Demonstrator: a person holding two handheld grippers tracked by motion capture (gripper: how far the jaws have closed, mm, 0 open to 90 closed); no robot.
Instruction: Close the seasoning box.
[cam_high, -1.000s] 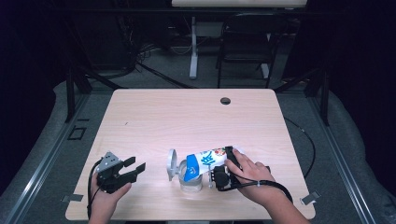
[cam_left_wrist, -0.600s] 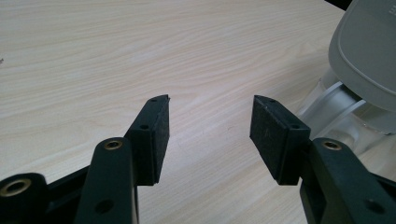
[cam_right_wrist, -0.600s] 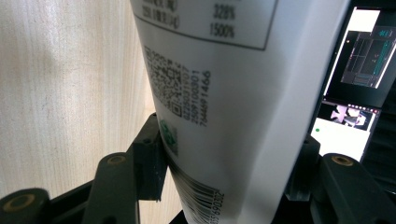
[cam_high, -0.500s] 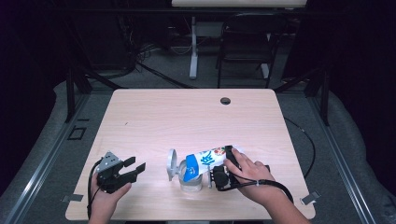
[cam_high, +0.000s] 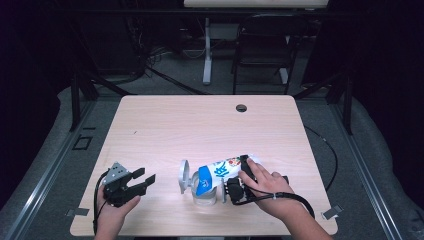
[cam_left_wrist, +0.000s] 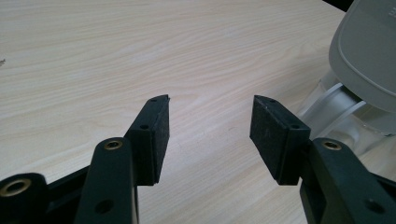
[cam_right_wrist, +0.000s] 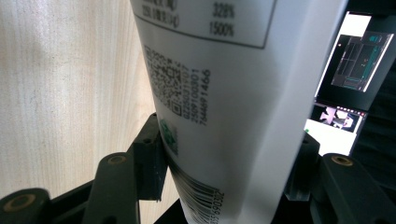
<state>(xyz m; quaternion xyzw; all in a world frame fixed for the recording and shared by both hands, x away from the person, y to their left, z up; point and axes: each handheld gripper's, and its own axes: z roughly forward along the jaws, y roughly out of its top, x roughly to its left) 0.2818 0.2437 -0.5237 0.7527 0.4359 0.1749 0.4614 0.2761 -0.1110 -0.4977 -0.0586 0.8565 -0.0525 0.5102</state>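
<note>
**A lit counter in a dark room**

The counter (cam_high: 165, 125) is pale wood-grain with rounded corners and a round dark cable hole (cam_high: 241, 108) near its far edge. Light falls on its top, while the room beyond lies in deep shadow. Grey floor (cam_high: 380, 165) spreads round it, and metal rails (cam_high: 42, 185) run along both sides. A black cable (cam_high: 327, 150) curves over the floor at the right. Behind the counter stand a white post (cam_high: 207, 50) on a spread foot and a dark folding chair (cam_high: 262, 47), with loose cables (cam_high: 150, 55) on the floor near them. A pale tabletop edge (cam_high: 255, 3) crosses the upper margin. In the right gripper view, bright screens (cam_right_wrist: 350, 70) glow against black.
</note>
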